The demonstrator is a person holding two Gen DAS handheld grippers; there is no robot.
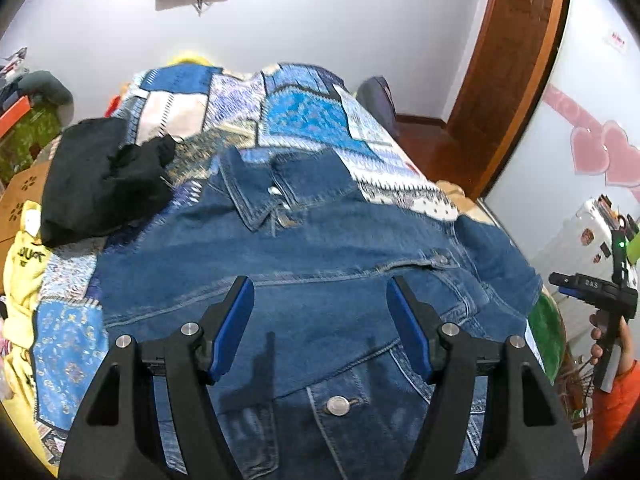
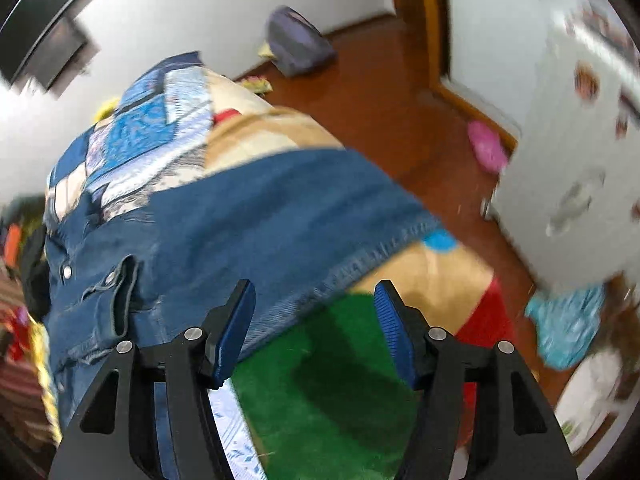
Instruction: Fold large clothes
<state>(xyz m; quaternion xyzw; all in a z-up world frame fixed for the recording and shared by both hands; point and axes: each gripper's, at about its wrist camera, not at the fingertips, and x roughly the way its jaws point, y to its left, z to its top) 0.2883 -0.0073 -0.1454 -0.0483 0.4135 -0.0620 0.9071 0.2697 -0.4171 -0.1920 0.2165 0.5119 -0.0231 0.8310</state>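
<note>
A blue denim jacket [image 1: 320, 272] lies spread on the bed, its collar [image 1: 256, 200] toward the far wall and a metal button [image 1: 338, 405] near me. My left gripper [image 1: 319, 284] hovers open above the jacket's front, and nothing sits between its blue pads. In the right wrist view the jacket [image 2: 260, 220] reaches to the bed's side edge. My right gripper [image 2: 314, 286] is open over the hem, with its left finger above the denim and its right finger above the blanket. That view is motion-blurred.
A patchwork quilt [image 1: 312, 120] covers the bed, and a black garment [image 1: 100, 180] and a yellow one [image 1: 24, 272] lie at its left. A green, tan and red blanket [image 2: 320, 380] hangs off the right side. On the wooden floor are a purple backpack [image 2: 298, 44], a white cabinet [image 2: 580, 140] and a blue cloth [image 2: 568, 328].
</note>
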